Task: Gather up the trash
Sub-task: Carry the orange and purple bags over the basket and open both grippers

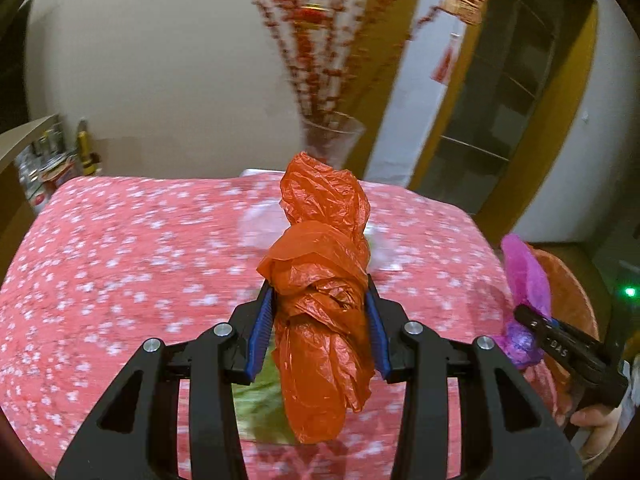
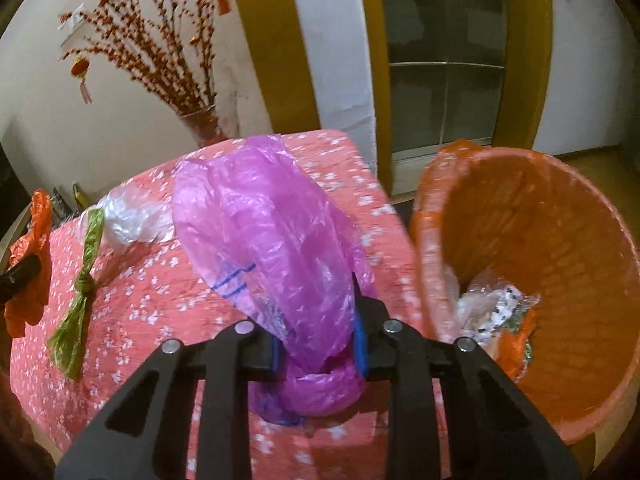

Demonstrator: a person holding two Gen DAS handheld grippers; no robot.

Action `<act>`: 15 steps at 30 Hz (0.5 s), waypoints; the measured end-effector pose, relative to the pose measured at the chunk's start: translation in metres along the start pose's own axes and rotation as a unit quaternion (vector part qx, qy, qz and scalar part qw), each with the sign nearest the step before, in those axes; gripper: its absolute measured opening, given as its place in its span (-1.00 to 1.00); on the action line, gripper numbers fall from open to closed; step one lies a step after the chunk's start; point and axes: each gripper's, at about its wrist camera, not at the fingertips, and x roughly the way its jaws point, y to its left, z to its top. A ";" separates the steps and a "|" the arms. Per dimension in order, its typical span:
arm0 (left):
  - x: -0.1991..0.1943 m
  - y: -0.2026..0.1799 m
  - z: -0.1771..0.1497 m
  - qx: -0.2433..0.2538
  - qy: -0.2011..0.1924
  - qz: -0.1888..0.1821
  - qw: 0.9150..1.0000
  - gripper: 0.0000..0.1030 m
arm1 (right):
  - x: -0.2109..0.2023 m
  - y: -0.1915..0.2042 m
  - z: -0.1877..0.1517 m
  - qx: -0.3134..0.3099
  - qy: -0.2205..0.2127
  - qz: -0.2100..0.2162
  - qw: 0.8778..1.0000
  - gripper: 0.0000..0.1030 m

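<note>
The left gripper (image 1: 320, 312) pinches a crumpled, knotted orange plastic bag (image 1: 324, 280) above the table's middle, while the right gripper (image 2: 320, 340) clamps a flimsy pink plastic bag (image 2: 272, 240) near the table's right edge (both look feather-light, soft and slippery, best held at the bunched knot).

- Orange bag (image 1: 320, 280): thin crinkled plastic film, slightly glossy.
- Purple bag (image 2: 272, 248): translucent, shiny, wrinkled plastic.
- Green bag (image 2: 78, 292) and clear bag (image 2: 132, 216): thin film.
- Tabletop (image 2: 160, 300): matt pink floral cloth.
- Bin (image 2: 560, 260): lined with orange film.
- Left gripper (image 1: 320, 332): matt black plastic, ribbed blue pads, bright metal pins.
</note>
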 end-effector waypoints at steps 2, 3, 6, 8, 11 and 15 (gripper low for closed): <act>0.002 -0.016 0.000 0.011 0.003 -0.013 1.000 -0.18 | -0.002 -0.007 -0.001 0.006 -0.002 0.000 1.000 -0.52; 0.003 -0.023 0.000 0.015 0.005 -0.021 1.000 -0.18 | -0.004 -0.011 -0.001 0.011 -0.004 0.001 1.000 -0.52; 0.006 -0.049 -0.001 0.031 0.010 -0.048 0.998 -0.18 | -0.015 -0.024 -0.001 0.023 -0.016 0.001 1.000 -0.52; 0.008 -0.064 -0.001 0.040 0.013 -0.064 0.997 -0.18 | -0.025 -0.034 0.003 0.031 -0.026 -0.001 0.999 -0.52; 0.012 -0.087 -0.002 0.052 0.019 -0.090 0.994 -0.18 | -0.039 -0.052 0.007 0.045 -0.042 -0.008 0.998 -0.52; 0.017 -0.117 -0.007 0.066 0.029 -0.120 0.990 -0.18 | -0.055 -0.076 0.012 0.062 -0.060 -0.021 0.996 -0.52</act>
